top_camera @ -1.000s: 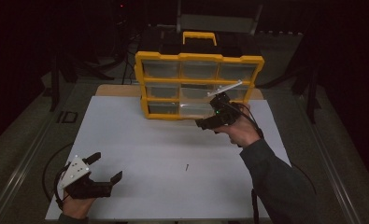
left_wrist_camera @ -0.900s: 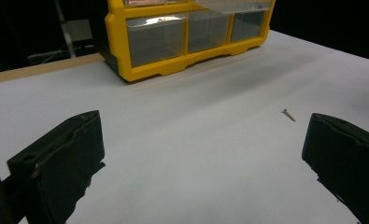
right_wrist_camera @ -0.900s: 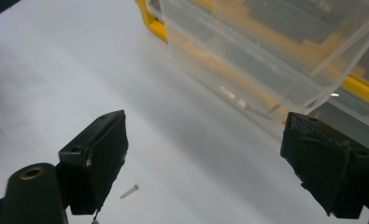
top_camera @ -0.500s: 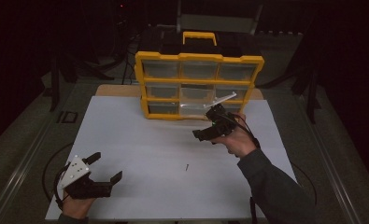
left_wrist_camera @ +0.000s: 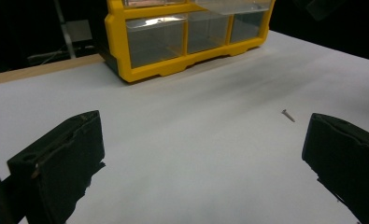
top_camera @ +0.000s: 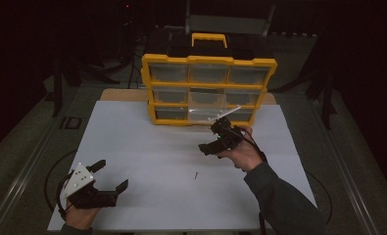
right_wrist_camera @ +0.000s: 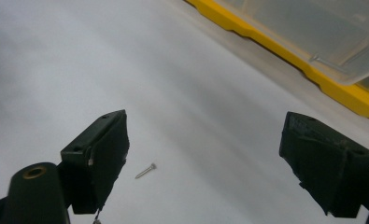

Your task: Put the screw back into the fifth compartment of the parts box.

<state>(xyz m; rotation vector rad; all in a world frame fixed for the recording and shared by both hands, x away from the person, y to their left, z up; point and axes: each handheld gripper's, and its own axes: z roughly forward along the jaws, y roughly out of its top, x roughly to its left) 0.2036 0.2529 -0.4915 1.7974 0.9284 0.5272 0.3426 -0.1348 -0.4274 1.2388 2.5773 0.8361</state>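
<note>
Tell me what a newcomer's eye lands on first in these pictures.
The yellow organiser with clear drawers stands out at the far edge of the white table, one middle drawer pulled out. Next comes the right gripper, jaws open, hovering in front of it above a lone small screw lying on the sheet. The left gripper, also open, sits at the near left corner.
</note>
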